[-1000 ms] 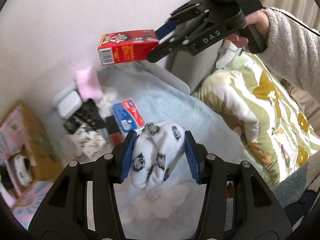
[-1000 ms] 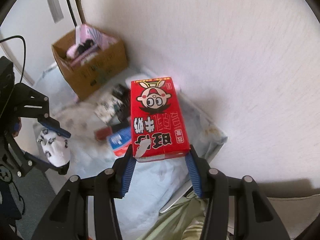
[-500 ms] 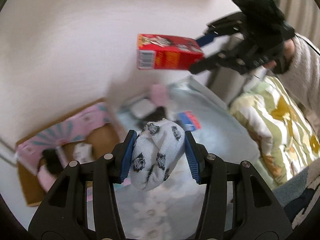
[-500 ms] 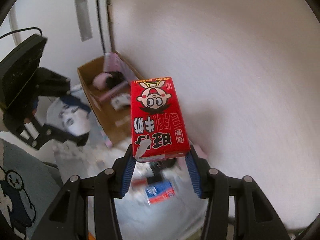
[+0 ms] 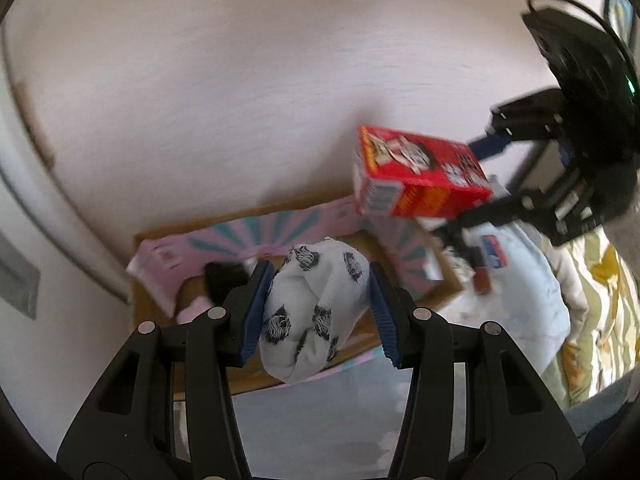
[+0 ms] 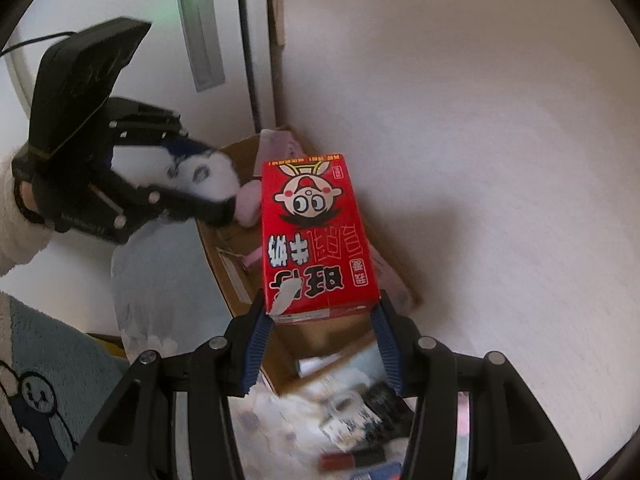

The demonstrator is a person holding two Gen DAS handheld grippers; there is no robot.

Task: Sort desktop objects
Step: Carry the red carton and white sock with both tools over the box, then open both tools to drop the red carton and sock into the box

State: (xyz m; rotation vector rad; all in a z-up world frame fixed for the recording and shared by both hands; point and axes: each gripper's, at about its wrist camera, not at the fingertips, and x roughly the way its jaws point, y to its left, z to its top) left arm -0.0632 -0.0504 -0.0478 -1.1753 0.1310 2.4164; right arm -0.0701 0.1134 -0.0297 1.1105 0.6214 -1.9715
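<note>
Left gripper point(image 5: 316, 312) jaws clamp a sock point(image 5: 316, 308); right gripper point(image 6: 320, 344) jaws pinch the red carton's point(image 6: 316, 236) near end, seemingly above a blurred cardboard box point(image 6: 320, 336).

Your left gripper point(image 5: 318, 312) grips a spotted white sock point(image 5: 316, 308).
Below it sits a cardboard box point(image 5: 450, 280); your right gripper point(image 5: 476, 184) holds a red carton point(image 5: 420, 180).

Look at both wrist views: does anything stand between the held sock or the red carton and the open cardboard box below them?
Nothing visible does. The left gripper holds the sock and the right gripper the red carton in open air above the cardboard box, whose top is open. A pink item already lies inside.
</note>
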